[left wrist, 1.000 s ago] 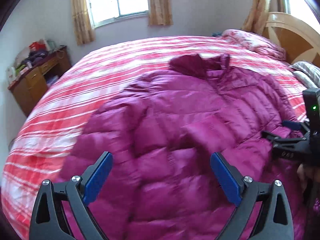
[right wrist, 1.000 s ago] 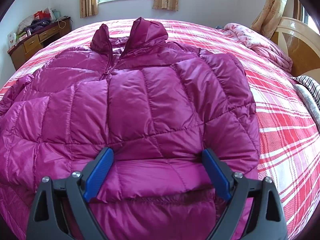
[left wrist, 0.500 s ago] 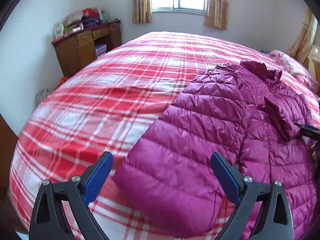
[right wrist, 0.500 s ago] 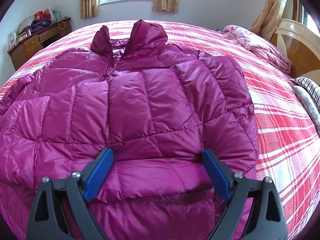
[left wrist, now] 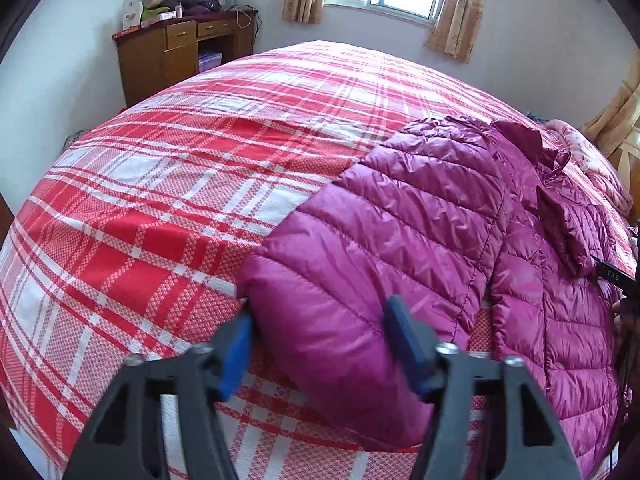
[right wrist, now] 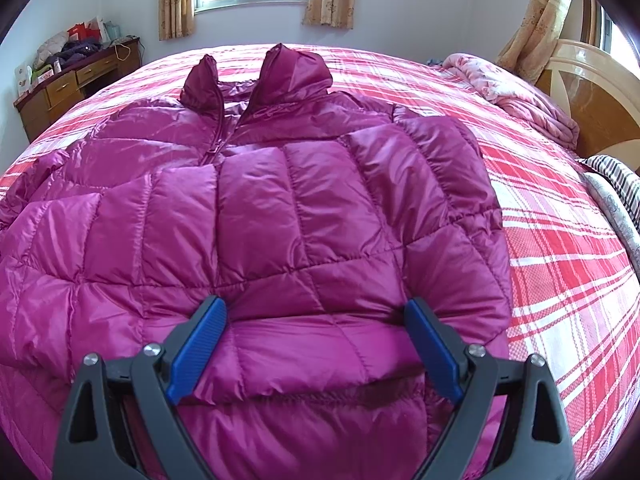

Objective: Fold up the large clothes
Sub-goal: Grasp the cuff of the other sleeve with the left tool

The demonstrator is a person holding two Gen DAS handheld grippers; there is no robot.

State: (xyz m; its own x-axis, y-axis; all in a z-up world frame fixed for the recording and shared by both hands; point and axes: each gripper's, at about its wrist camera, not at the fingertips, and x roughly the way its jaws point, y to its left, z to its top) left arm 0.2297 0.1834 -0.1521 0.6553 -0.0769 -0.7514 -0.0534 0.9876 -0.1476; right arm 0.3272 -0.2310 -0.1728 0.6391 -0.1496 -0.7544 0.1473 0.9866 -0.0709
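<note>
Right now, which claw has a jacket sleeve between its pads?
The left claw: its jaws have just been closing, with the end of the sleeve between them. The right claw stands wide open over the lower front of the jacket.

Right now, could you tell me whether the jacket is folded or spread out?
Spread out: the jacket lies flat on the bed, one sleeve extended sideways.

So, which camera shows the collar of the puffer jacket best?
The right wrist view: the collar faces the camera, both halves standing open above the zipper. In the left wrist view the collar appears only side-on at the far right, partly folded into the puffer jacket.
</note>
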